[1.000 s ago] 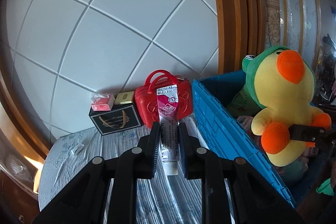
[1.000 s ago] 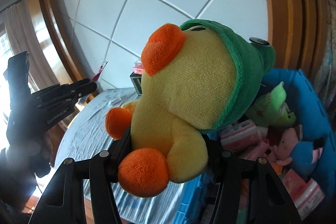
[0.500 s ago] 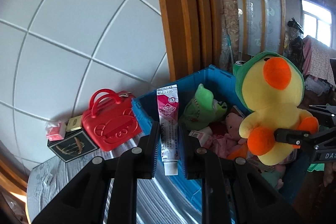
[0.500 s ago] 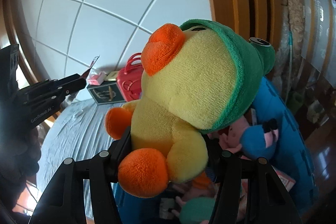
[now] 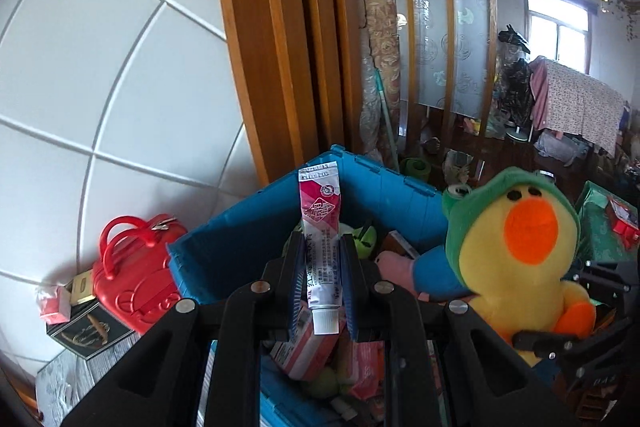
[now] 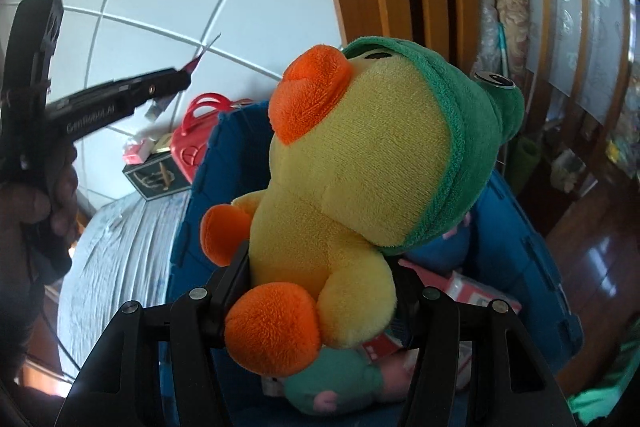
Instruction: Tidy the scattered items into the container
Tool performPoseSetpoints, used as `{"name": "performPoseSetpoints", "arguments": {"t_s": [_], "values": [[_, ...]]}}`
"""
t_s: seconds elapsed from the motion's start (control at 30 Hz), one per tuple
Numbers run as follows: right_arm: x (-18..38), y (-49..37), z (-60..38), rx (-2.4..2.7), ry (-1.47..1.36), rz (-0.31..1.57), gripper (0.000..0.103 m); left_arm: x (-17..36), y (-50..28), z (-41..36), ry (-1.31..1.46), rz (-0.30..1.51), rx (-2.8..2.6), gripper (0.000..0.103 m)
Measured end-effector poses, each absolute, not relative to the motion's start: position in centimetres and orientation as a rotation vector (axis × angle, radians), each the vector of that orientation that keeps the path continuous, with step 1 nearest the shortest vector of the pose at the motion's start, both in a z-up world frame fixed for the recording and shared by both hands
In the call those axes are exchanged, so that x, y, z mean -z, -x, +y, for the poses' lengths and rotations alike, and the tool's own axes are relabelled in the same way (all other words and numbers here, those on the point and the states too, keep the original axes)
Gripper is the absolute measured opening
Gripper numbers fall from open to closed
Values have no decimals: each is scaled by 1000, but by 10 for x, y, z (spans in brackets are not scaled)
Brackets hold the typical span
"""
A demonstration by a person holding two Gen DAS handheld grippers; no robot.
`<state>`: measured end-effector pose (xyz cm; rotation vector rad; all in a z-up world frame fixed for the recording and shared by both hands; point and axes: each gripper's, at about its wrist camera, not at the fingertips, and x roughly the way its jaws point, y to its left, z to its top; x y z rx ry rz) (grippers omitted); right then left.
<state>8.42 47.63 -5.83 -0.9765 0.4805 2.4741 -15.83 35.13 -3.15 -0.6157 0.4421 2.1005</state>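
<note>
Plush duck [image 6: 360, 179]: yellow body, orange beak and feet, green hood. Tube [image 5: 322, 251]: pink and white with dark print, white cap. Container [image 5: 240, 247]: blue. Small case [image 5: 132, 275]: red. Box [image 5: 86, 331]: black with a gold motif. Table cover [image 6: 120, 259]: grey-white, streaked. Wall [image 5: 120, 47]: white panels with pale seams.

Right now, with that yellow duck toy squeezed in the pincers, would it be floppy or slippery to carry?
Probably soft, not stiff: the plush duck bulges around the right gripper, whose fingers sink into its body. Its fuzzy fabric likely resists slipping. It looks light for its bulk, though the big hooded head leans sideways, so it may wobble over the blue crate.
</note>
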Motion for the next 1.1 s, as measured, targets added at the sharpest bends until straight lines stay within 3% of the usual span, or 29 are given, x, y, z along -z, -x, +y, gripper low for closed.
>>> {"name": "performPoseSetpoints", "arguments": {"t_s": [0.23, 0.3, 0.33, 0.37, 0.4, 0.43, 0.73, 1.1], "values": [[64, -83, 489, -2463, 999, 495, 59, 25, 170, 378, 606, 430, -2081, 17], [61, -82, 490, -2488, 985, 495, 65, 20, 174, 379, 611, 403, -2099, 17], [59, -81, 489, -2493, 975, 485, 73, 18, 178, 379, 613, 380, -2130, 19], [57, -80, 489, -2486, 962, 464, 97, 17, 181, 380, 627, 376, -2145, 40], [55, -79, 489, -2479, 945, 442, 101, 18, 185, 382, 656, 377, -2146, 65], [54, -78, 489, -2480, 934, 433, 103, 22, 188, 382, 690, 386, -2156, 100], [54, -68, 482, -2530, 936, 488, 103, 45, 195, 354, 809, 437, -2245, 103], [46, -32, 444, -2662, 974, 469, 103, 53, 183, 261, 886, 406, -2412, 103]]}}
